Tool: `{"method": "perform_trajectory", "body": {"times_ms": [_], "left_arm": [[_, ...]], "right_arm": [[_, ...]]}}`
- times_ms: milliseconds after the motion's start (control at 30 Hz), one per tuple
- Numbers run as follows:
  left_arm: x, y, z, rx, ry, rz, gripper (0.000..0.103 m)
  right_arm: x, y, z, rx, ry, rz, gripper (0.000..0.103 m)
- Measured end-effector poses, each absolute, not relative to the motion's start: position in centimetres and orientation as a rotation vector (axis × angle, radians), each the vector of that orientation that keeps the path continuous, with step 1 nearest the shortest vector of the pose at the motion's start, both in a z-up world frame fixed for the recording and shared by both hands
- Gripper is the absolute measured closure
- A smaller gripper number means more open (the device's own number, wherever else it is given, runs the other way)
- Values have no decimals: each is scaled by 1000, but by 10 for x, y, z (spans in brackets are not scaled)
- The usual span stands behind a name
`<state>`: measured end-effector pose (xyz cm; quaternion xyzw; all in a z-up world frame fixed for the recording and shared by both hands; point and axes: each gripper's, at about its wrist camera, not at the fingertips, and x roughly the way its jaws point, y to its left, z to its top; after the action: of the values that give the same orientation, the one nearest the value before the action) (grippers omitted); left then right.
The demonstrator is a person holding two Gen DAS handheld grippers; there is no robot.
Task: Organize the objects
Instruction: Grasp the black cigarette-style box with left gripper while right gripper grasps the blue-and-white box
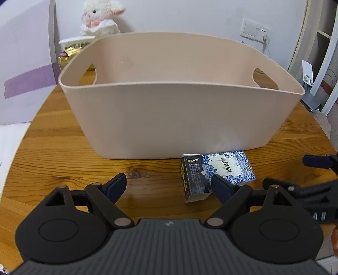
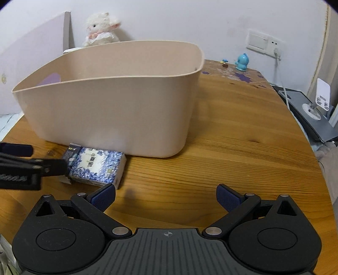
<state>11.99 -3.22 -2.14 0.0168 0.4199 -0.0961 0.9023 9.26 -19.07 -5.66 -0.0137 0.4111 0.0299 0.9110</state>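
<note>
1. Two small packs lie side by side on the wooden table (image 2: 243, 135), close against the front wall of the beige basket (image 1: 169, 118): a dark box (image 1: 193, 177) printed with gold stars, and a blue-and-white tissue pack (image 1: 230, 166) touching its right side
2. Left gripper (image 1: 169, 186) hovers low over the table in front of the basket, its jaws spread wide and holding nothing; its right finger sits just at the near edge of the dark box and the tissue pack, though contact cannot be told
3. Right gripper (image 2: 165, 197) is also spread wide and empty, over bare wood to the right of the packs, its left pad (image 2: 103, 197) near the tissue pack's front corner
4. From the right wrist view the left gripper comes in from the left edge, its tip right at the dark box
5. Nothing can be seen of the basket's floor in either view
6. A white plush lamb (image 1: 100, 18) sits behind the basket by the wall, and a small blue figurine (image 2: 242, 61) stands at the far side of the table below a wall socket (image 2: 264, 43)
</note>
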Motion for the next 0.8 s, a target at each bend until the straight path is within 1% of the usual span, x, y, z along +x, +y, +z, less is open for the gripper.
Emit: {"method": "perform_trajectory", "body": {"times_ms": [67, 267, 367, 800], "left_arm": [[122, -31, -26, 35, 863, -203, 14], [127, -20, -36, 96, 877, -126, 15], [130, -8, -40, 68, 890, -112, 15], [134, 15, -41, 87, 874, -158, 16]], "right_arm": [[93, -185, -58, -41, 850, 73, 0], [96, -172, -60, -75, 859, 99, 0], [96, -167, -60, -63, 855, 119, 0], [109, -126, -72, -88, 880, 181, 0]]}}
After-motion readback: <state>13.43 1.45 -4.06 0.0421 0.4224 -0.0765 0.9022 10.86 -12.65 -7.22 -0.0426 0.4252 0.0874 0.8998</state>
